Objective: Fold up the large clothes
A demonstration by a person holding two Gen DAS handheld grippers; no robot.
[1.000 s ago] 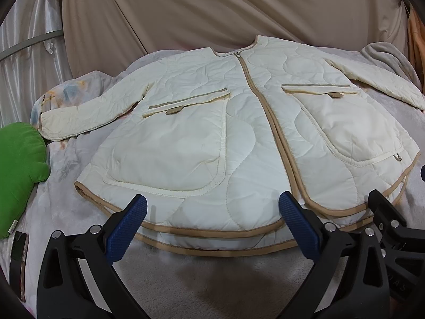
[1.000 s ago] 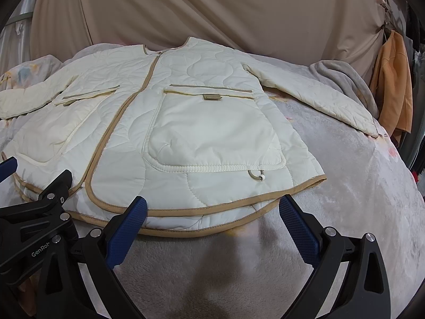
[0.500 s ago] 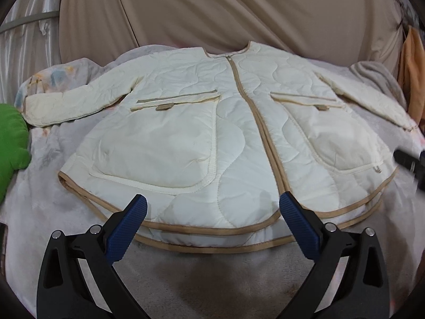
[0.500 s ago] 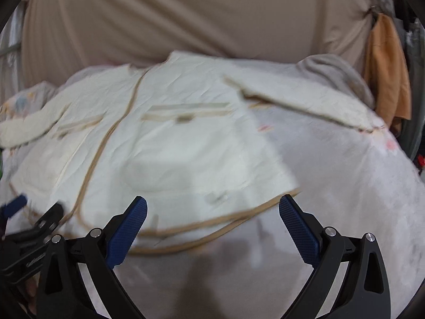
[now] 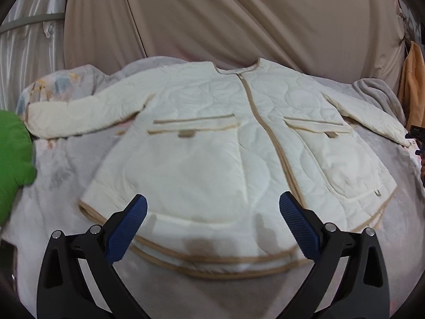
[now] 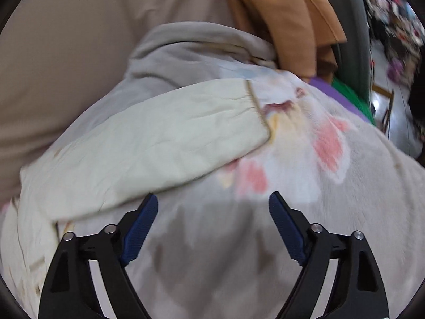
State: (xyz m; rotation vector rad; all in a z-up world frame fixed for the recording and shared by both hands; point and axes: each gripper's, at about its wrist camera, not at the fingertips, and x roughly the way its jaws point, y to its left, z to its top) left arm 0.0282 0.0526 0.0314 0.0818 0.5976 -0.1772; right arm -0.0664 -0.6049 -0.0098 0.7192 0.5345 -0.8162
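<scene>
Cream quilted jacket [image 5: 225,143] lies flat, front up, zipped, on a pale floral blanket [image 5: 61,164] covering the bed; collar at 12 o'clock, hem at 6 in the left wrist view. Both sleeves spread out: one toward 9, the other toward 3. Nothing folded yet.

Left gripper [image 5: 212,220] hovers above the hem, jaws wide apart, nothing between them, blue pads clear of the fabric.

Right gripper [image 6: 212,218] sits at the jacket's far side, aimed at the right sleeve [image 6: 159,138], which runs from 8 to 1 o'clock in its view, tan-edged cuff [image 6: 259,111] at about 1. Jaws have just been closing a bit but are open, empty; only bare blanket shows between the pads. Sleeve edge is just beside the left-hand pad, contact not clear. This view is motion-blurred.

Step in hand, as I judge it: reach for the first fold, sleeve in over the body. Very early in the task.

Next move likely calls for: right gripper forward and slightly toward 11 to straddle the sleeve near the cuff, pinch the padded layer only, not the blanket under it, then lift and carry across the chest. Left gripper probably pins or takes the other sleeve.

Risk: the fleece blanket is soft, easy to grab with the sleeve; quilted fabric is thick and slippery, so a shallow pinch may slip.

Green cushion [image 5: 13,154] at 9, orange garment [image 6: 287,18] hanging at 1; both off the fold area.
</scene>
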